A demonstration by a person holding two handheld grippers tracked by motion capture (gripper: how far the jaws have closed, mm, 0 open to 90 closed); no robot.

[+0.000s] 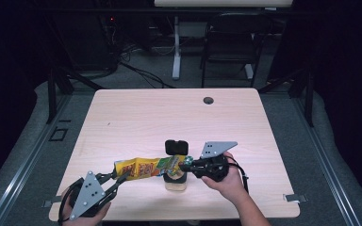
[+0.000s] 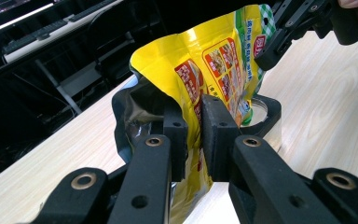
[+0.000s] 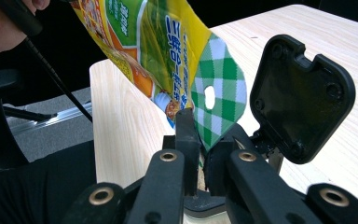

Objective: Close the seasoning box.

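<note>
Above lidded jar (image 1: 175,181), both tools pinching yellow pouch (image 1: 146,167): left tool (image 2: 193,135) one end, right tool (image 3: 200,154) other.

We see a light wood-grain table (image 1: 136,117) w/ a dark round grommet hole (image 1: 208,100) near its far edge. Only thing standing on it: a clear container (image 1: 176,181) w/ black flip lid (image 1: 176,146) open, near the front edge, approx. centre.

- Pale wooden table (image 1: 122,117) with a round cable hole (image 1: 208,100) near the far edge
- Grey carpet floor (image 1: 28,141) all around
- Black chair (image 1: 228,42) and white desk leg (image 1: 176,47) beyond, in dim surroundings
</note>
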